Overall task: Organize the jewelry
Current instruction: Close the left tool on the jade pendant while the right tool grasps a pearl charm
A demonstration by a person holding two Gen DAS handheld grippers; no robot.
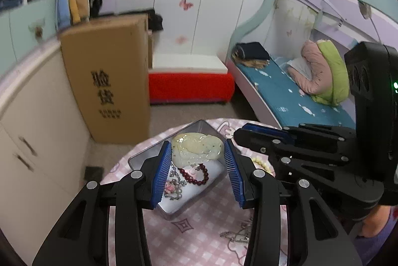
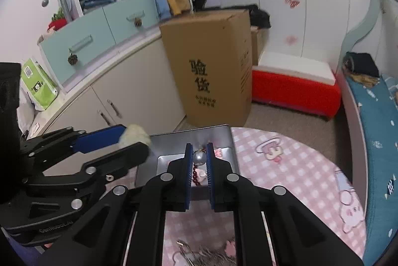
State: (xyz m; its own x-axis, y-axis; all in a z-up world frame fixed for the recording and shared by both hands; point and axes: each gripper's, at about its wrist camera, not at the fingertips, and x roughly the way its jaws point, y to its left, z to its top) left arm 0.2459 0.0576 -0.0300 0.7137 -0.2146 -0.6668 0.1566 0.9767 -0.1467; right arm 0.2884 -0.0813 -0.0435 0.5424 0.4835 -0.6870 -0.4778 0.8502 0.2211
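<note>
here, pale jade pendant [image 1: 197, 149] pinched between left gripper [image 1: 198, 154] pads

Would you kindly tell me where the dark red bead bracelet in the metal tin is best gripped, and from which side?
Grip the bead bracelet across one arc of its ring, coming from above with a finger inside the loop and one outside. It lies flat in the metal tin, whose walls probably block a sideways approach. Choose the arc away from the silver chain.

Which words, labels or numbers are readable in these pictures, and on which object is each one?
"验货": large black print on the cardboard box.
Small line beneath it: too blurred to read.
"GenRobot.AI": faint, partly blurred, on the left gripper body.
Green package by the cabinet: print too small to read.
</note>
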